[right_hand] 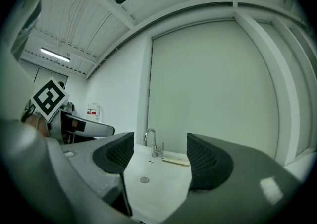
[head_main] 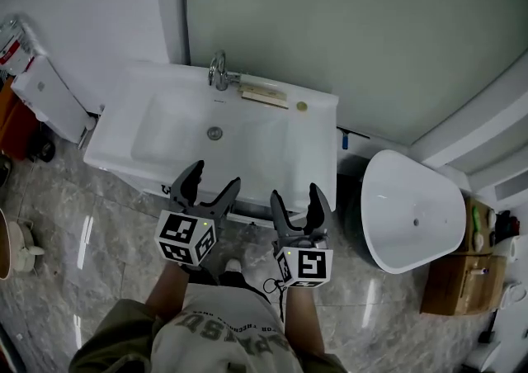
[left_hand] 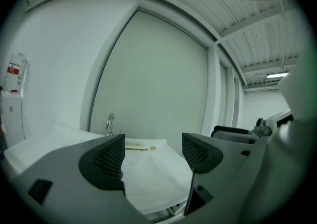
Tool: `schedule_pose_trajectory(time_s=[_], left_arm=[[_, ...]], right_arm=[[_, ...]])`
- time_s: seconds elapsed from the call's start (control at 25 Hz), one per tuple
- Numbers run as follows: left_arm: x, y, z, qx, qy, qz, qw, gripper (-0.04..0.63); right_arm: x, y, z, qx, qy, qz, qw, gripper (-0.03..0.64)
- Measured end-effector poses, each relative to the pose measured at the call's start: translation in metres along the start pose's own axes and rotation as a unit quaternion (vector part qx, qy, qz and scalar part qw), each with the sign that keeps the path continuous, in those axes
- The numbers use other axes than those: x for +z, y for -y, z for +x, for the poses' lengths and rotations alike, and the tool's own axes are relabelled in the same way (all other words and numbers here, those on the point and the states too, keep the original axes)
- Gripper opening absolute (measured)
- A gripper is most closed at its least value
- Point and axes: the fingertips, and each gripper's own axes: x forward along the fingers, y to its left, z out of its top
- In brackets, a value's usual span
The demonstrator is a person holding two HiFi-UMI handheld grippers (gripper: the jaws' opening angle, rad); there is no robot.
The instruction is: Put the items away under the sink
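Your left tongs and right tongs hover released and empty before the sink; start by reaching for the flat item on its back rim beside the tap.

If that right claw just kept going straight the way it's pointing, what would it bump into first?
Most likely the white sink: the right claw, open and empty, frames its basin, with the faucet beyond. Depth is unclear, so the front rim might come first.
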Motion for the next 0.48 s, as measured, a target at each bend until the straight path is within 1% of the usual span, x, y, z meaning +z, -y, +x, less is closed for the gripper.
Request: schedule_pose_trajectory(time_s=[0.28, 0.48], left_arm=[[-0.009, -0.013, 0.025, 0.022, -0.022, 0.002, 0.9995, 0.345], [-0.016, -0.033, 0.048, 0.021, -0.036, -0.002, 0.9991, 0.345]], right_arm=[[-0.021, 0.030, 0.025, 0.003, -0.018, 0.017, 1.000, 0.327], [-0.035, 0.039, 0.051, -0.002, -0.032, 0.017, 0.999, 0.327]])
